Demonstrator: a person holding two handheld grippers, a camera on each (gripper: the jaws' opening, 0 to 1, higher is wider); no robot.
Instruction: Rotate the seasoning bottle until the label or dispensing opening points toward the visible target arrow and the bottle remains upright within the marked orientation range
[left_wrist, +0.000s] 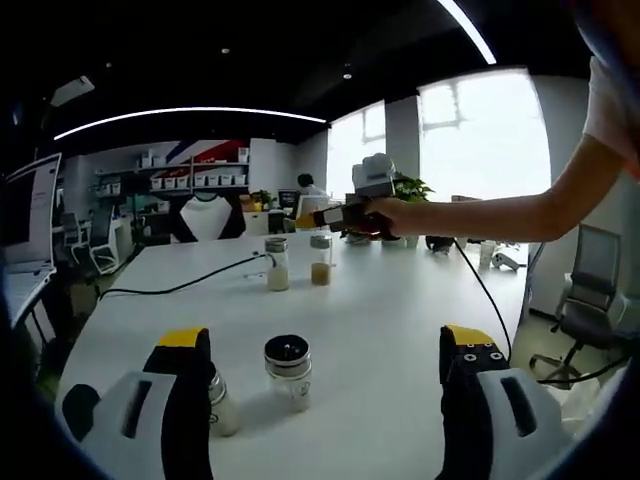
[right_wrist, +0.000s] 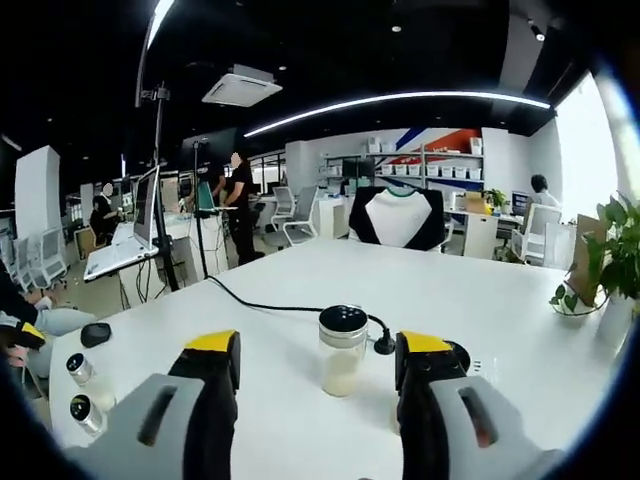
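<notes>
Seasoning bottle (right_wrist: 342, 351) upright on white table (right_wrist: 520, 300)

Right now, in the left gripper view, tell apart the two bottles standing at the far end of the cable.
The pale bottle holds whitish powder; the amber bottle holds brown-orange seasoning. The pale bottle looks slightly taller and stands beside the black cable; the amber bottle stands on its other side, away from the cable. Both are upright, with silvery caps.

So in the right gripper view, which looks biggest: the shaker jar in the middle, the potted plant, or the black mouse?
1. Shaker jar, though it is nearest the camera, so that helps.
2. Potted plant, partly cut off at the edge.
3. Black mouse, clearly smallest.
</notes>
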